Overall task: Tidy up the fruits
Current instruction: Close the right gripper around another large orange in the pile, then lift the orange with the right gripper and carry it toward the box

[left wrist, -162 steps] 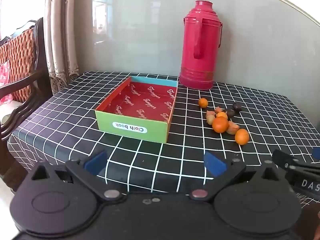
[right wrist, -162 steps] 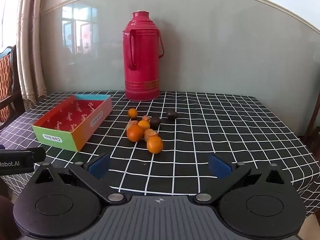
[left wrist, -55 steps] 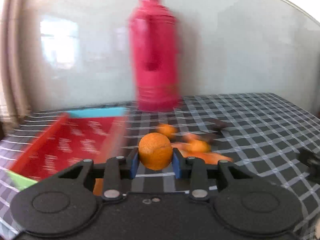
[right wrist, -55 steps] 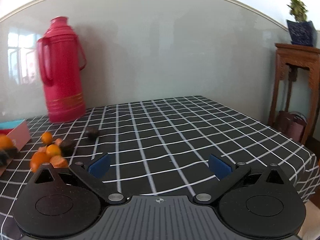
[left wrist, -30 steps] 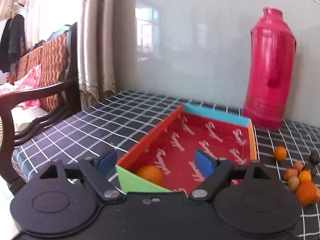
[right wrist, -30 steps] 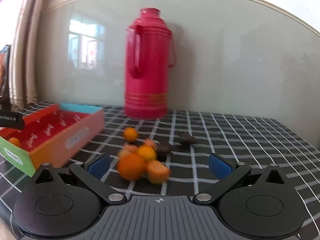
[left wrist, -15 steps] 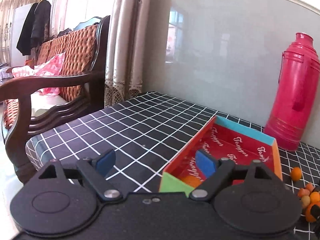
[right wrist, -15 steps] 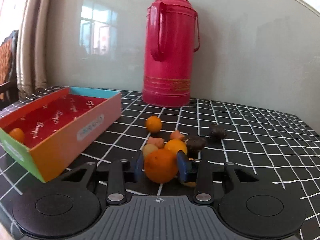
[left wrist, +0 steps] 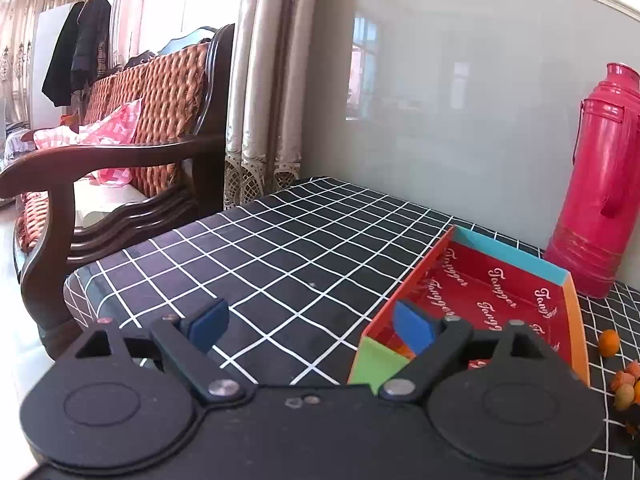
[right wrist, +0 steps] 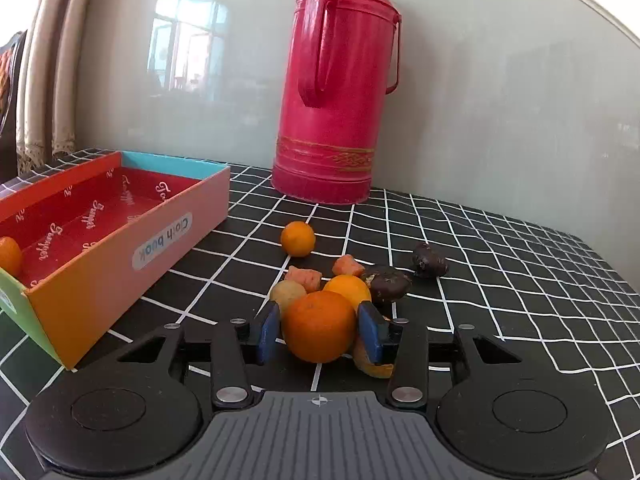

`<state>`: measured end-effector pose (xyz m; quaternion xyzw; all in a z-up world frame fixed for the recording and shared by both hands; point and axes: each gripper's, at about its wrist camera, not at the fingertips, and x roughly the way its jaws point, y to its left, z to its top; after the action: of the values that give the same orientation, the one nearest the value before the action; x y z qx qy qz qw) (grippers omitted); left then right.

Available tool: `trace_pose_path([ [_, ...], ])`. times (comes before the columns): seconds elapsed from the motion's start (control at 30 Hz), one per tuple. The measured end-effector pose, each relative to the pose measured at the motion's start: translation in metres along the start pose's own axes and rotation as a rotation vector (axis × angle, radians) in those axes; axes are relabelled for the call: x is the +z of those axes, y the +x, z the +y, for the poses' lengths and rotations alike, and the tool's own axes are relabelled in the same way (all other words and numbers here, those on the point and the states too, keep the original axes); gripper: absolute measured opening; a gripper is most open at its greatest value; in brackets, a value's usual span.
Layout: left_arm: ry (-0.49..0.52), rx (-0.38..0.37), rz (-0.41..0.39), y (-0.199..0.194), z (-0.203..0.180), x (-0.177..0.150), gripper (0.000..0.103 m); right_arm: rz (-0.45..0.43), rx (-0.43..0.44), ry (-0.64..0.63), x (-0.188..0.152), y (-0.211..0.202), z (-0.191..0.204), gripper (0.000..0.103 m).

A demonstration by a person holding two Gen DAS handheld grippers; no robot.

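One orange [right wrist: 9, 257] already in box [right wrist: 160, 236], near left corner. Right gripper [right wrist: 319, 330] closed on big orange [right wrist: 319, 326] at near edge of fruit pile [right wrist: 352, 276] on bench [right wrist: 500, 292]. Left gripper [left wrist: 310, 326] wide open, empty, beside box. Roughly eight pieces left, right of box.

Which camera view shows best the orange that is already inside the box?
The right wrist view: the orange sits unobstructed in the near corner of the box. In the left wrist view only an orange sliver shows, behind the left claw.
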<state>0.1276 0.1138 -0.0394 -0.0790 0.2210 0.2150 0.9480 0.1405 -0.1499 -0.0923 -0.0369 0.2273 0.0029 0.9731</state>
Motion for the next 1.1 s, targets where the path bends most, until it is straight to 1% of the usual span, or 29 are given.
trace_pose_path([
  [0.03,-0.001,0.001,0.003,0.001,0.0,0.0,0.083,-0.003,0.011,0.015,0.001,-0.001,-0.002,0.042],
  [0.1,-0.008,0.002,0.006,0.001,0.003,0.0,0.083,-0.021,0.041,0.06,0.003,-0.005,-0.008,0.035],
  [0.13,-0.013,0.007,0.006,0.001,0.004,0.0,0.083,-0.035,0.06,0.076,0.004,-0.008,-0.01,0.026],
  [0.17,-0.019,0.013,0.005,0.001,0.006,0.0,0.083,-0.054,0.085,0.092,0.006,-0.012,-0.011,0.025],
  [0.23,-0.035,0.023,0.006,0.002,0.011,0.0,0.085,-0.095,0.119,0.098,0.01,-0.02,-0.007,0.025],
  [0.27,-0.039,0.026,0.007,0.002,0.012,0.0,0.085,-0.109,0.126,0.081,0.011,-0.023,-0.002,0.025],
  [0.37,-0.035,0.04,0.014,0.003,0.018,-0.001,0.085,-0.096,0.114,0.037,0.011,-0.02,0.012,0.025],
  [0.5,-0.047,0.052,0.021,0.004,0.026,0.0,0.085,-0.081,0.077,-0.005,0.007,-0.018,0.018,0.026],
  [0.53,-0.057,0.052,0.021,0.004,0.029,0.0,0.085,-0.079,0.067,-0.011,0.006,-0.018,0.018,0.03],
  [0.6,-0.076,0.05,0.025,0.004,0.032,0.002,0.085,-0.068,0.05,-0.009,0.003,-0.018,0.015,0.055],
  [0.63,-0.081,0.047,0.029,0.004,0.032,0.001,0.085,-0.072,0.043,0.002,0.002,-0.018,0.012,0.079],
  [0.67,-0.082,0.042,0.033,0.004,0.031,0.002,0.085,-0.076,0.05,0.011,0.001,-0.018,0.01,0.081],
  [0.77,-0.064,0.039,0.026,0.002,0.026,0.001,0.086,-0.032,0.069,0.016,-0.001,-0.011,0.009,0.08],
  [0.83,-0.055,0.041,0.02,0.0,0.024,0.0,0.086,-0.021,0.058,0.024,-0.002,-0.008,0.008,0.08],
  [0.9,-0.054,0.041,0.021,0.001,0.024,0.0,0.086,-0.028,0.056,0.035,-0.002,-0.009,0.006,0.072],
  [0.93,-0.055,0.042,0.022,0.002,0.023,0.0,0.086,-0.033,0.045,0.034,-0.002,-0.009,0.005,0.063],
  [0.97,-0.056,0.043,0.025,0.002,0.023,-0.001,0.086,-0.033,0.035,0.032,-0.001,-0.009,0.005,0.058],
  [1.1,-0.055,0.046,0.027,0.002,0.023,-0.001,0.086,0.002,0.008,0.027,-0.002,-0.003,0.003,0.057],
])
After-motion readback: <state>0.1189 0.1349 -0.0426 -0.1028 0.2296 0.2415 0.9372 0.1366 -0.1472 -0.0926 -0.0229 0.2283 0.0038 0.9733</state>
